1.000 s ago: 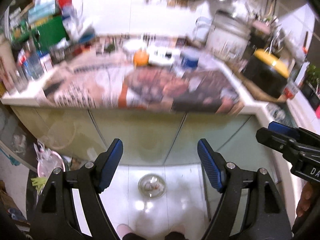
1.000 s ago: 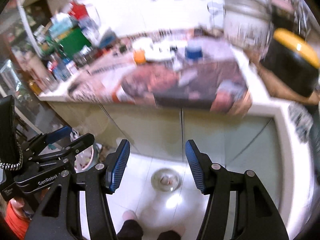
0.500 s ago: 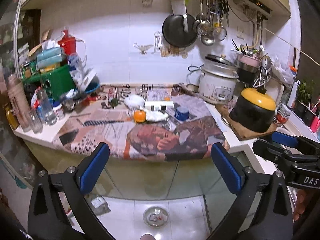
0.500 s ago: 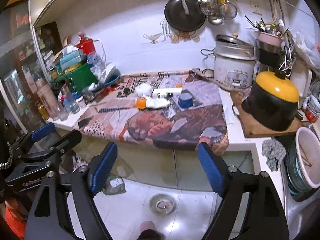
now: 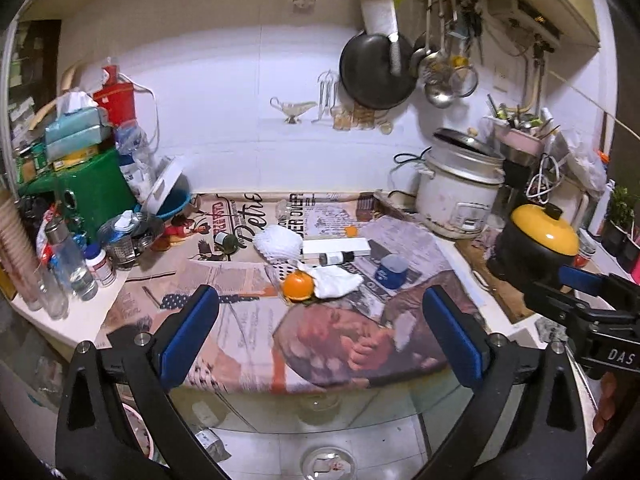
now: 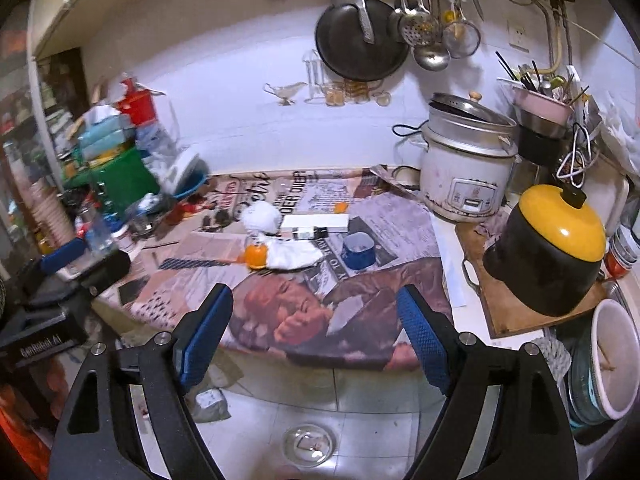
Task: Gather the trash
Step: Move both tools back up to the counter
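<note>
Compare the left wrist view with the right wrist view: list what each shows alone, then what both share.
Left wrist only: the potted plants at far right. Right wrist only: the white bowl stacked in the sink corner. Both: the orange, crumpled white tissue, blue cup, rice cooker, yellow-lidded pot, and each view's own gripper, left gripper and right gripper, open and empty.

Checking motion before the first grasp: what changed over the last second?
Both cameras tilted up from the floor to the counter. The left gripper and right gripper opened wider; neither holds anything. The orange, crumpled tissue and blue cup lie where they were.
</note>
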### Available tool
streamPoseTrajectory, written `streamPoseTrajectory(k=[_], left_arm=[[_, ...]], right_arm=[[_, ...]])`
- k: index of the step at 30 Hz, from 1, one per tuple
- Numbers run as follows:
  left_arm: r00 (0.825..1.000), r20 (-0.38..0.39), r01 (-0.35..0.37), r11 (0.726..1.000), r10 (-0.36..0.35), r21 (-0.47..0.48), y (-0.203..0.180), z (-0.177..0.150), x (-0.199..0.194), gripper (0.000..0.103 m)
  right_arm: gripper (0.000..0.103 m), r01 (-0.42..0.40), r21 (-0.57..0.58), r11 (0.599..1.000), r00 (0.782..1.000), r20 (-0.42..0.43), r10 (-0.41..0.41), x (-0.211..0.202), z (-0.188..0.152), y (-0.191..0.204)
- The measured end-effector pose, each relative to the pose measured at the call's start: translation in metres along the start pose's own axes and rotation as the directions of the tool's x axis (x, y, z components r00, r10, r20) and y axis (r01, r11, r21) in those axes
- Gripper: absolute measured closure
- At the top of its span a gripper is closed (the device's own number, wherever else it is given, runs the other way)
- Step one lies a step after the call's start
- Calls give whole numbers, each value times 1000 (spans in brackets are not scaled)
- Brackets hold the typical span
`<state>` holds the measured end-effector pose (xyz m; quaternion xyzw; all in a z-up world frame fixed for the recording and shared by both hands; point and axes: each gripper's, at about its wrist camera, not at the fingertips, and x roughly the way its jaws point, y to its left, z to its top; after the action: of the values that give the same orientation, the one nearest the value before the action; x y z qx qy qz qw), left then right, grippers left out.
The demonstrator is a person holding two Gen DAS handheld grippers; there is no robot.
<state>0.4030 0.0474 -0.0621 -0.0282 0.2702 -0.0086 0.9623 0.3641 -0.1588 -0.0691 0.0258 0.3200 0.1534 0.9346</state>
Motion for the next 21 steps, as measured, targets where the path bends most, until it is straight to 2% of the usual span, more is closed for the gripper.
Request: streamPoseTrajectory(k=[5,10,15,21], left_arm=[[999,-53,-2,1000,1,-21,27,9,51,1],[989,-145,-39,999,35,-24,42,-1,104,1],[958,-274,-97,995,84,-35,56,-20,169,1],[916,-392,-156,976,84,-154,73,-35,235,1]], right_arm=[[21,29,53,998,999,-36,-27,31,8,-7],[21,64,63,996,994,-94,-58,67,15,-16],[21,70,64,995,984,-171,-58,115,20,-31],[21,26,50,998,960,-281,-11,178,30,-57]])
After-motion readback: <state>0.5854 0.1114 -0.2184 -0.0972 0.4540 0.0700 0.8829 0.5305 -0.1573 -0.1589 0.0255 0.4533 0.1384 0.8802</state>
